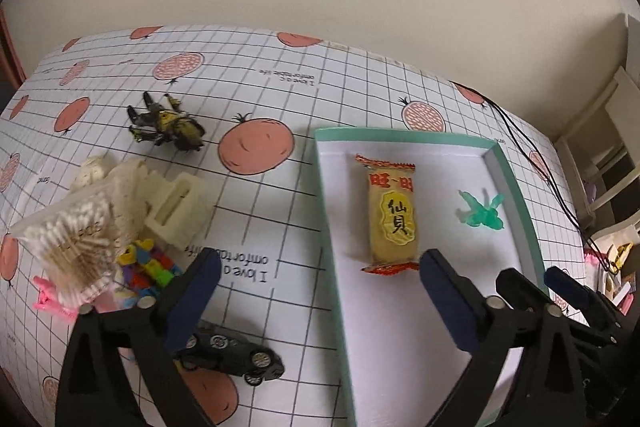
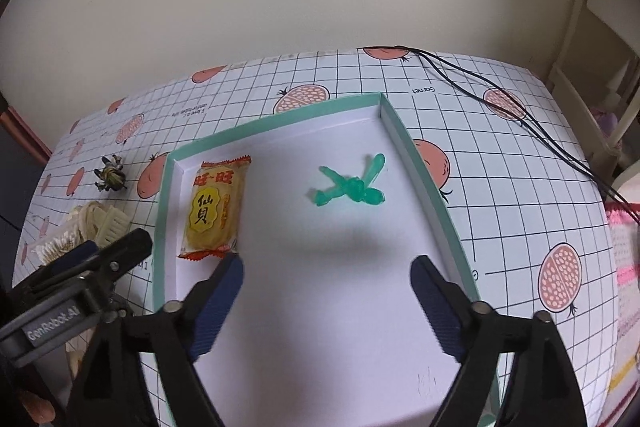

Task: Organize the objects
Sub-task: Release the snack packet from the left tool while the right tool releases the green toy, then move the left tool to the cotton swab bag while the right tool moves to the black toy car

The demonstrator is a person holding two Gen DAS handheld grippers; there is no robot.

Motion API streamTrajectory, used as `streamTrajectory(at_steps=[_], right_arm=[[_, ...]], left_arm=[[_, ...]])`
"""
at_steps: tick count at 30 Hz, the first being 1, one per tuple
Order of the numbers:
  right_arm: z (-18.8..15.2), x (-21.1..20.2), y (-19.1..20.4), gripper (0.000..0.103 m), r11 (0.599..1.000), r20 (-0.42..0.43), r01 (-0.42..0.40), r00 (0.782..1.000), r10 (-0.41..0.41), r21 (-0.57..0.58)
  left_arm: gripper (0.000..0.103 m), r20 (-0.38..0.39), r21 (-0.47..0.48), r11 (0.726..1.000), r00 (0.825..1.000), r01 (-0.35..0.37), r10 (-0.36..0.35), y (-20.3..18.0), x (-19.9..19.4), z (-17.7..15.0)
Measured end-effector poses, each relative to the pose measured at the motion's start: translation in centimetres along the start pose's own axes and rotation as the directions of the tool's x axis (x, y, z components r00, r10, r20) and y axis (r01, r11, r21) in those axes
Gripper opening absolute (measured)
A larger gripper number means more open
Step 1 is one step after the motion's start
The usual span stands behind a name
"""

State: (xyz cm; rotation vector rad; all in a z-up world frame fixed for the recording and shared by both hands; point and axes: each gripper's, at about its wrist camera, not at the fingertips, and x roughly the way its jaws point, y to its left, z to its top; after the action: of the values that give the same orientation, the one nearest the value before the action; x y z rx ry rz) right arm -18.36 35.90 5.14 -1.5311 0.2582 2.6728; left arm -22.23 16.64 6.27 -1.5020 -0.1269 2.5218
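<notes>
A shallow box (image 1: 400, 347) with a mint-green rim and white floor lies open ahead of the right gripper (image 2: 326, 267). In it, ahead and left of that gripper, a yellow rice-cracker packet (image 2: 214, 207) lies flat; straight ahead lies a translucent green figure (image 2: 352, 187). Left of the left gripper (image 1: 320, 267), outside the box, cluster a cotton-swab pack (image 1: 68, 247), cream clips (image 1: 168, 203), colourful bricks (image 1: 148, 267) and a pink clip (image 1: 50, 297). A black toy car (image 1: 236, 357) lies beneath it; a black-and-yellow robot toy (image 1: 170, 125) lies farther ahead.
</notes>
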Motion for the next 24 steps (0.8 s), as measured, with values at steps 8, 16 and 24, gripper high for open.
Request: streamTrajectory(at_steps=[8,16,24], right_arm=[[-0.8,-0.6,0.4,0.103,1.0,0.013,0.017,1.0,-0.017,0.004],[-1.5,-1.0,0.9,0.103,0.999,0.015,0.033,0.999,-0.032,-0.008],[-2.4,-1.1,2.8,0.103,0.998,0.031,0.016,0.999,-0.014,-0.055]], left_arm=[[0.103,0.018,-0.027,1.0,1.0,-0.014,0.015,1.4,-0.7,-0.6],[0.103,0.032,-0.038,0.999,1.0,0.002,-0.001,2.2,-1.5,-1.2],[0.103,0.017,-0.063,0.998,0.999,0.03,-0.029,4.0,-2.5,-1.6]])
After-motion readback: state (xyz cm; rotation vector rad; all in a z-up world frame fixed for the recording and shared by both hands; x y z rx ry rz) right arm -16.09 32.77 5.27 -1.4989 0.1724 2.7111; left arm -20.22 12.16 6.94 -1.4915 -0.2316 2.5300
